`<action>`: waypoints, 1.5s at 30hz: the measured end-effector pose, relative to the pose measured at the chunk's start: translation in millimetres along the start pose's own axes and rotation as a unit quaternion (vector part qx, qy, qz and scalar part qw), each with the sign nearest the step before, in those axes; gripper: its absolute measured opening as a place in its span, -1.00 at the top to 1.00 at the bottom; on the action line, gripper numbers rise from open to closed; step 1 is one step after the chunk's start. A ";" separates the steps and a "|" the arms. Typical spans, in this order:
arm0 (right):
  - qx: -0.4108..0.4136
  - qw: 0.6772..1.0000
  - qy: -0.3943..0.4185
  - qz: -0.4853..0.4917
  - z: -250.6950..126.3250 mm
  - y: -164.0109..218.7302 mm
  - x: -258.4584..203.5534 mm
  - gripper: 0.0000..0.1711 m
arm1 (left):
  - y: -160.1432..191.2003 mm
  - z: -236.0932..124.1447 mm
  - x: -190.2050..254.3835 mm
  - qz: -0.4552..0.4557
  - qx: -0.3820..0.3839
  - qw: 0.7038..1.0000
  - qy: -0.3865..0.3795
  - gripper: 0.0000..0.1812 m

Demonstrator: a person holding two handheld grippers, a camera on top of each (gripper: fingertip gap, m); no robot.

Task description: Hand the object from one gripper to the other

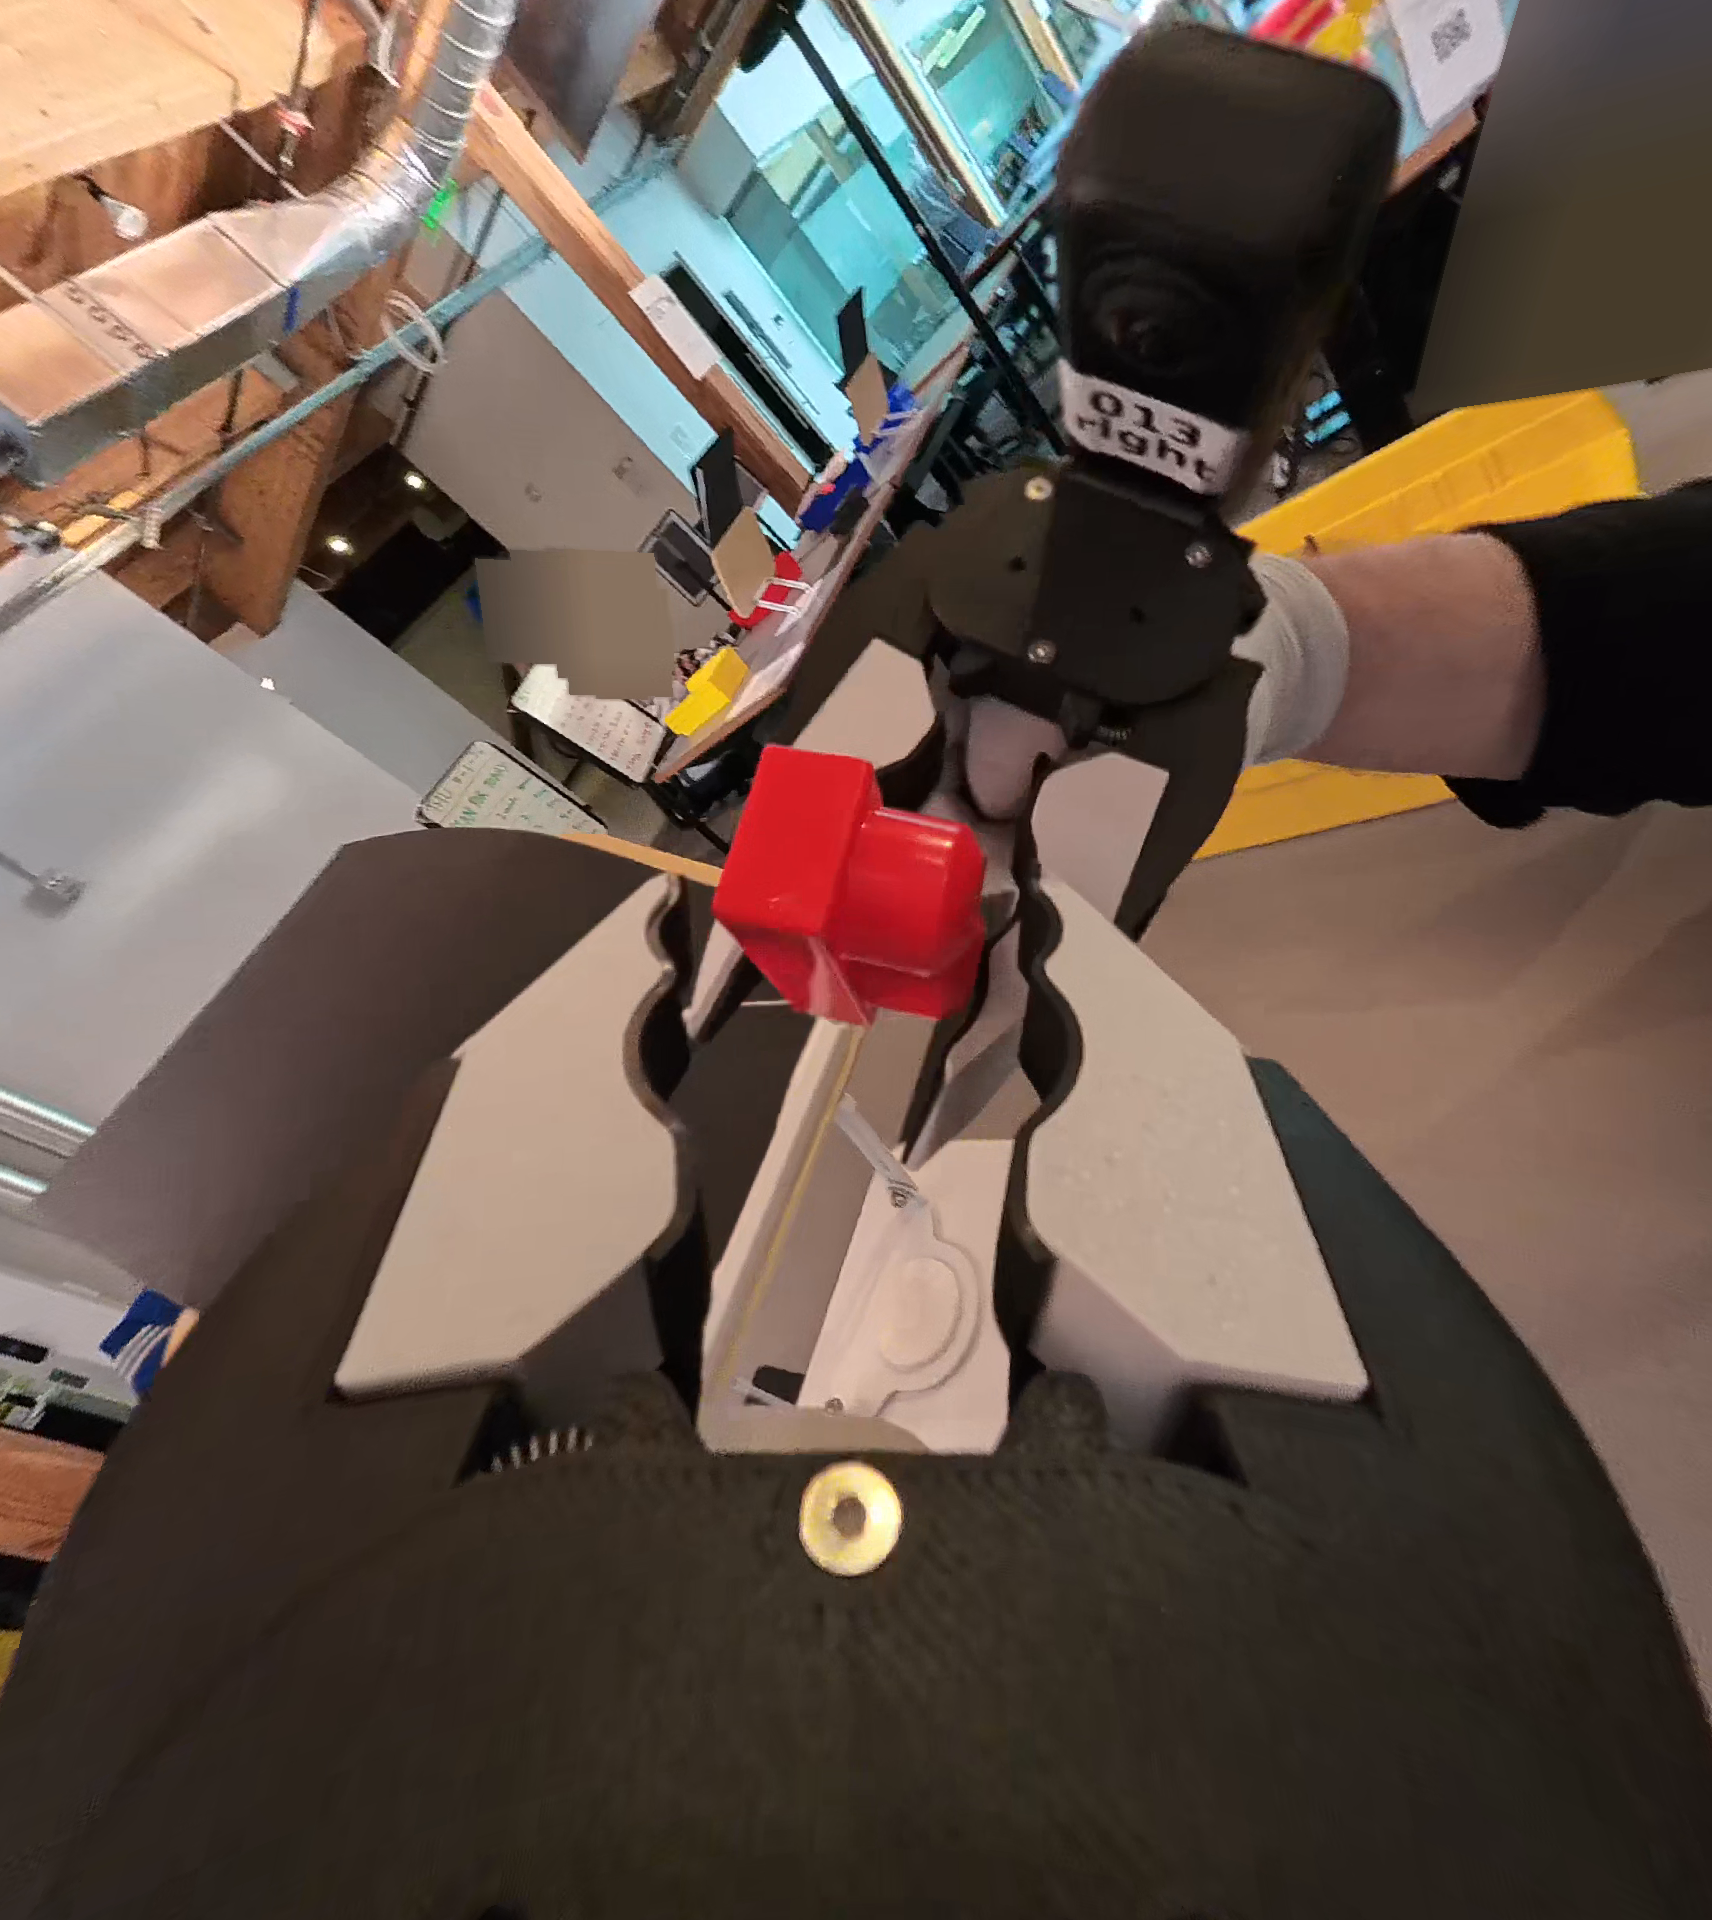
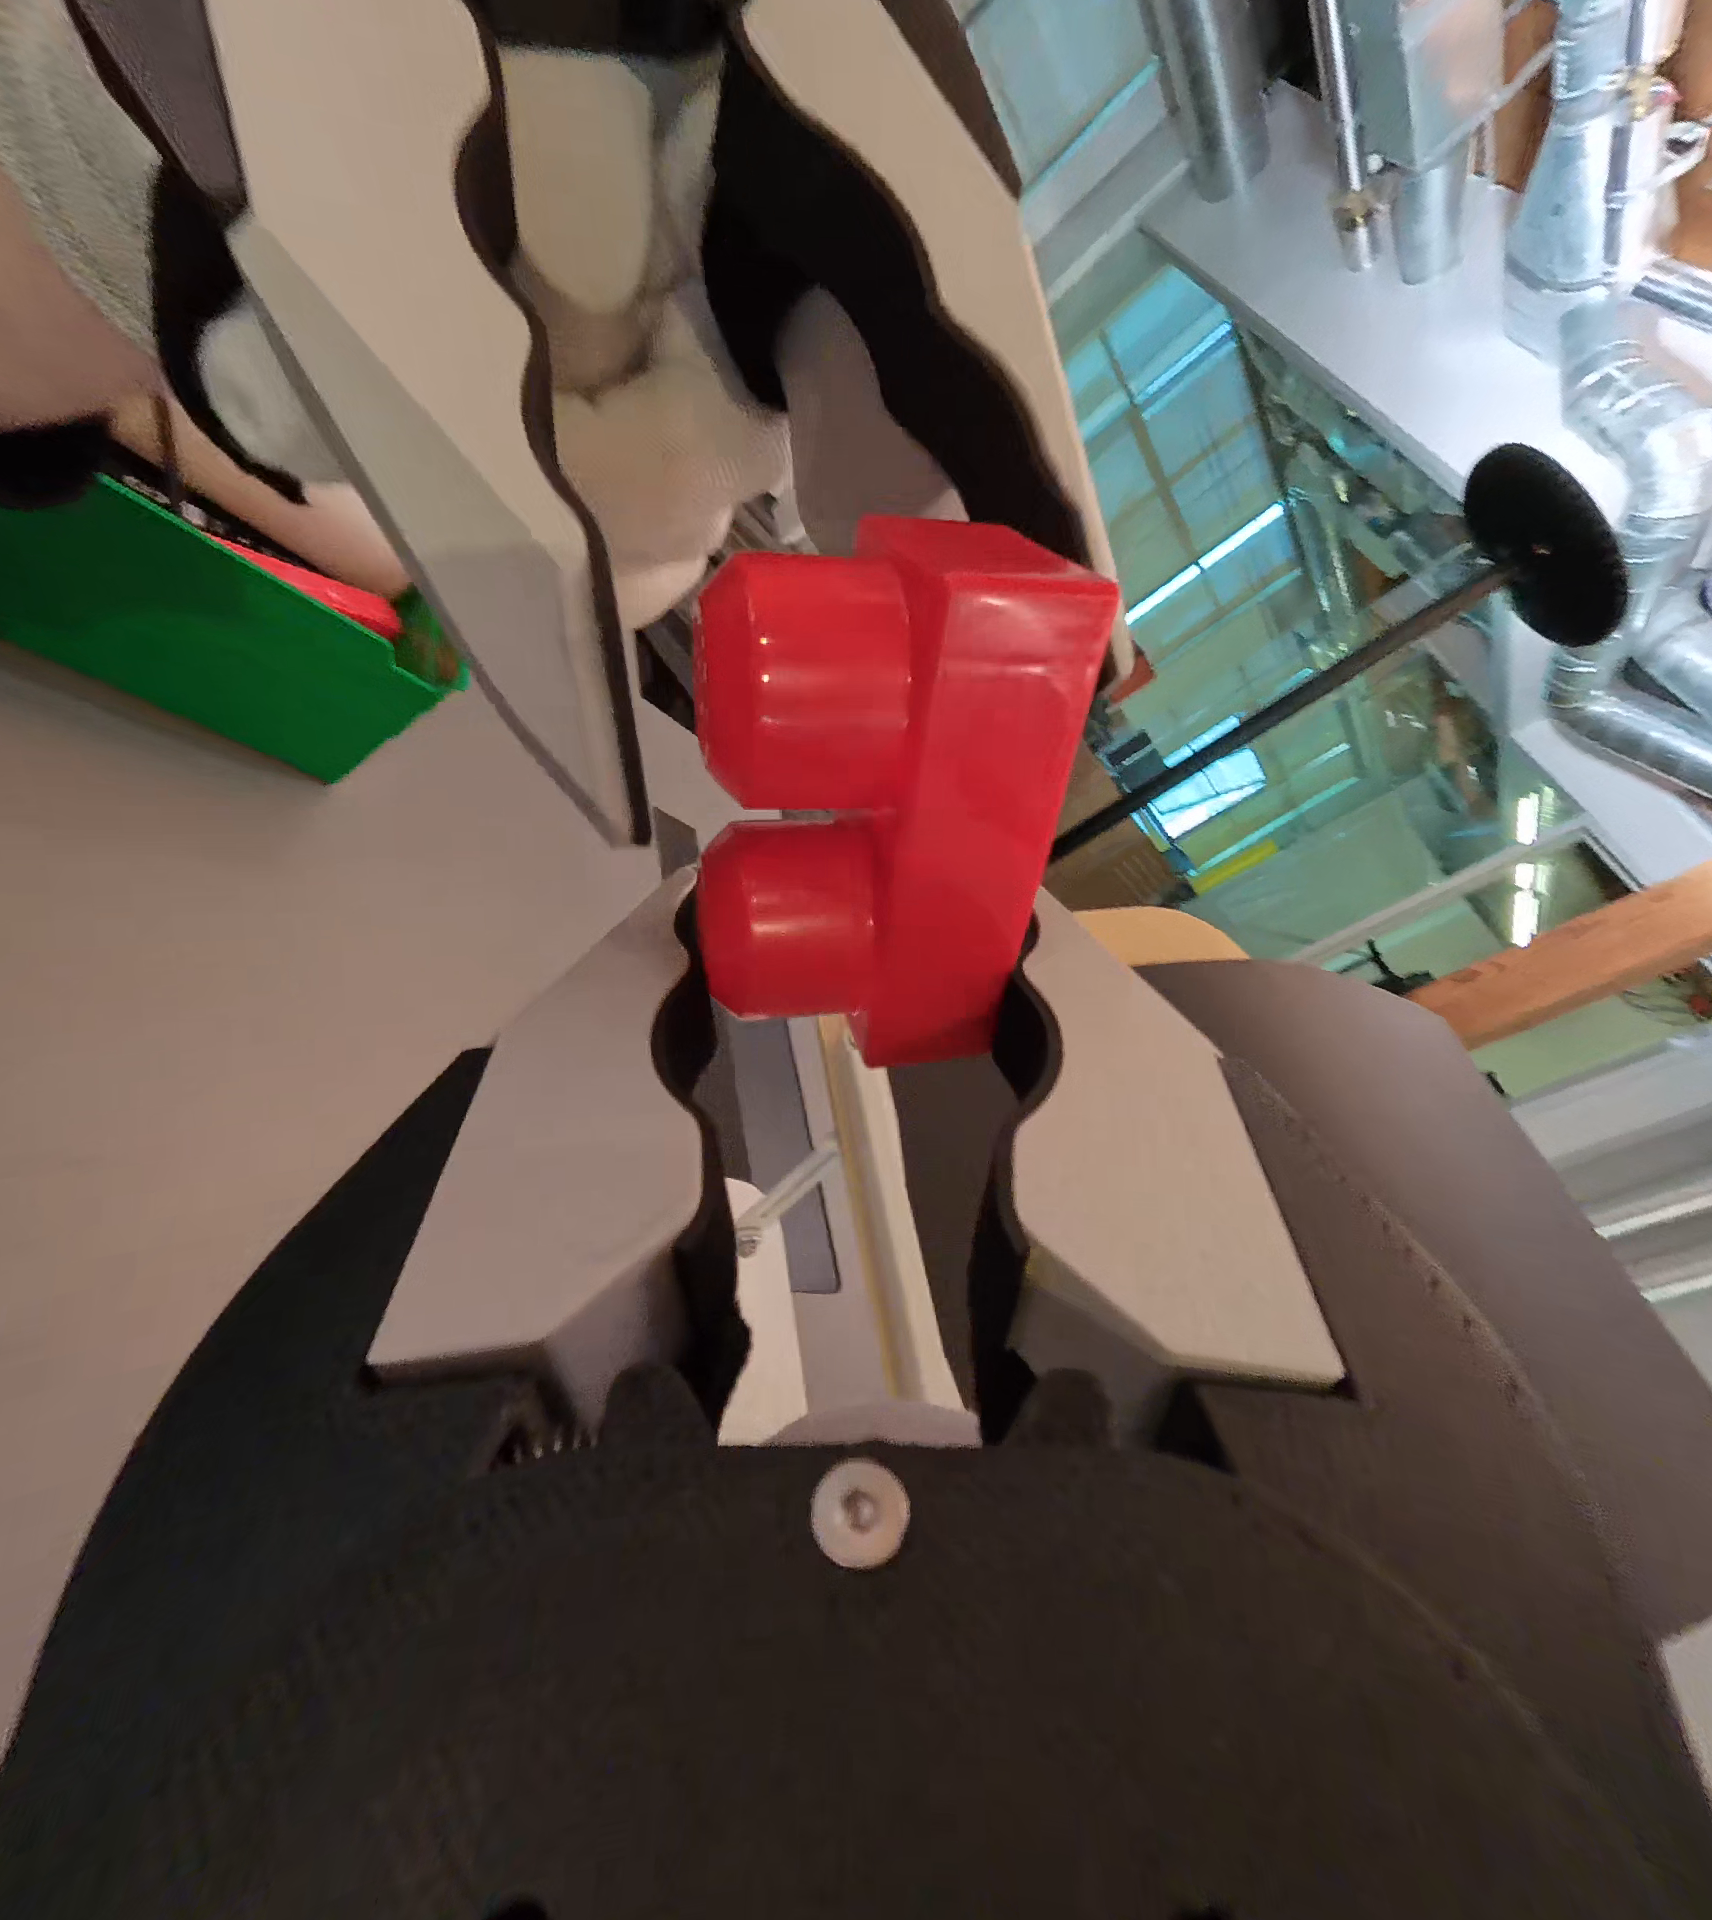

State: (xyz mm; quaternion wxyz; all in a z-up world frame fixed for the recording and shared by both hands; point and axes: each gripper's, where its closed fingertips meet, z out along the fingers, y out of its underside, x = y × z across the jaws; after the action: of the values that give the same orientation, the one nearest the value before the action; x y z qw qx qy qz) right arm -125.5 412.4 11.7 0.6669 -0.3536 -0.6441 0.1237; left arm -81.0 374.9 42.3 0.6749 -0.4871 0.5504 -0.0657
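A red two-stud toy brick (image 1: 847, 904) is held in the air between both grippers, which face each other tip to tip. In the right wrist view my right gripper (image 2: 860, 914) is shut on the lower end of the brick (image 2: 893, 790), with both pads touching it. My left gripper (image 1: 841, 899) stands around the other end of the brick with small gaps at both fingertips, so it is open. In the right wrist view it comes down from above, with a gap between one of its fingers (image 2: 561, 644) and a stud.
A person's gloved hand and black sleeve (image 1: 1403, 665) hold the right gripper. A yellow bin (image 1: 1454, 468) and a green bin (image 2: 156, 644) stand on the grey table (image 1: 1454, 1091). A black disc on a rod (image 2: 1543, 561) and workshop benches lie behind.
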 end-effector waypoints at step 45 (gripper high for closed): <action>-0.060 0.927 0.351 -0.117 -11.5 4.9 76.7 0.40 | -17.3 23.9 -47.2 -0.083 0.065 0.979 -0.175 0.59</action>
State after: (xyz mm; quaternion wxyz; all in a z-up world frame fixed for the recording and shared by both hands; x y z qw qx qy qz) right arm -102.5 459.9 68.6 0.8377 -0.3356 -0.4121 -0.1256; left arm -72.1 409.4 85.0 0.7834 -0.4899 0.3758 -0.0705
